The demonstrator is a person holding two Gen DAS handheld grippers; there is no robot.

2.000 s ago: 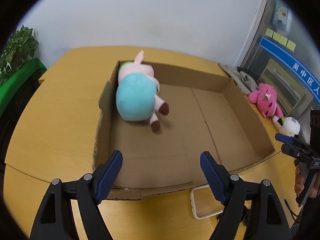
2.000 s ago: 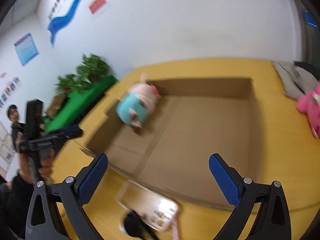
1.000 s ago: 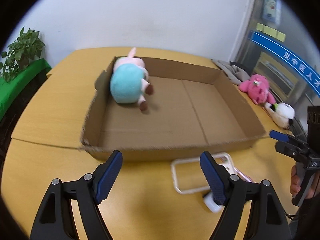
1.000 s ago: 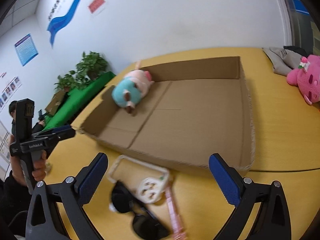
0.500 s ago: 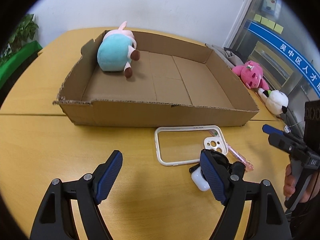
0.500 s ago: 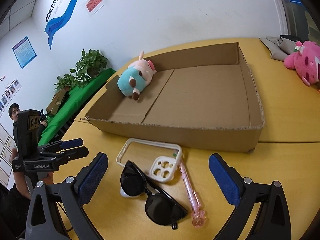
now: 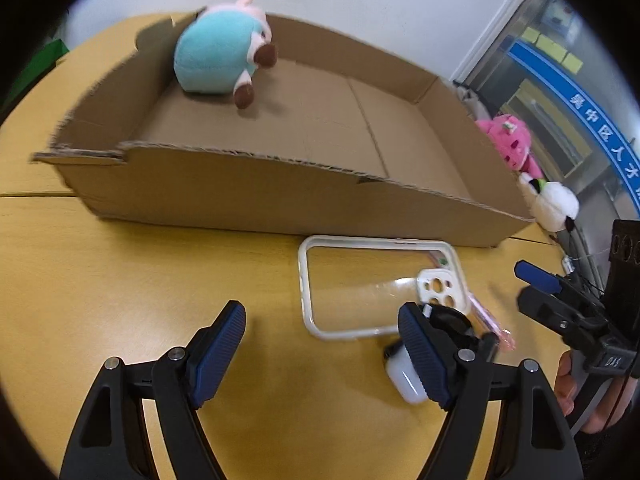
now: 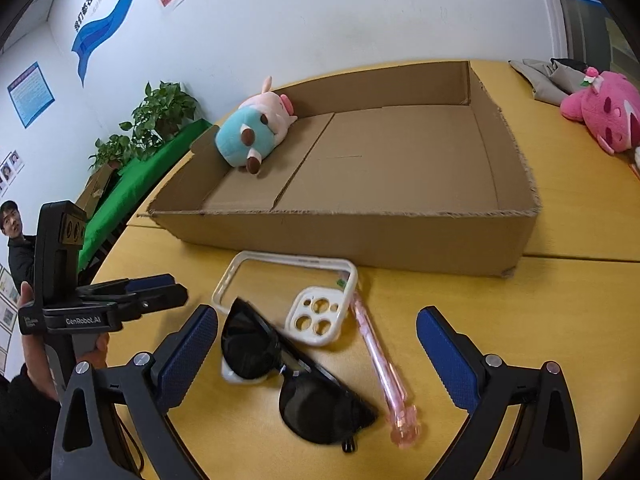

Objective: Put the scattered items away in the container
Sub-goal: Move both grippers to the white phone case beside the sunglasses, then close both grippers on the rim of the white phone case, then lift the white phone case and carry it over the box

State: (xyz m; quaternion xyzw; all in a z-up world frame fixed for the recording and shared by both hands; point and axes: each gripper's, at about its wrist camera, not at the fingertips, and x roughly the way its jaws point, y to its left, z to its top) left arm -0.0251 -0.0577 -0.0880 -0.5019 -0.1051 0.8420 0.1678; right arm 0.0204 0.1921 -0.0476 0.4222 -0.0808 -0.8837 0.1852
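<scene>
While both grippers are hanging low over the wooden table point(image 8: 580, 300) with nothing between their pads, the work is sitting at the approach to a pickup, by my reading. The right gripper point(image 8: 316, 344) is spreading its jaws wide around the cluster nearest the person: black sunglasses point(image 8: 296, 376) are lying across a small white earbud case point(image 8: 232, 376), and a pink pen point(image 8: 380, 356) is lying just beside them, its top end touching a clear phone case point(image 8: 288, 284) with a white rim. The left gripper point(image 7: 320, 344) is also standing wide apart, aiming at the table just left of the same phone case, with its right pad hiding part of the sunglasses and earbud case.

Beyond the cluster, the cardboard box point(image 8: 360, 236) is resting close behind the phone case, open-topped and low-walled. Inside it, a teal and pink plush pig point(image 8: 256, 128) is lying against the far left corner, so one item seems done. Further right, a pink plush point(image 8: 600, 112) and a white plush point(image 7: 552, 206) are waiting on the table outside the box, near some grey cloth point(image 8: 548, 76).

Next, the right gripper probably needs lowering over one item, likely the sunglasses or pen, closing on it, then lifting over the near wall.
</scene>
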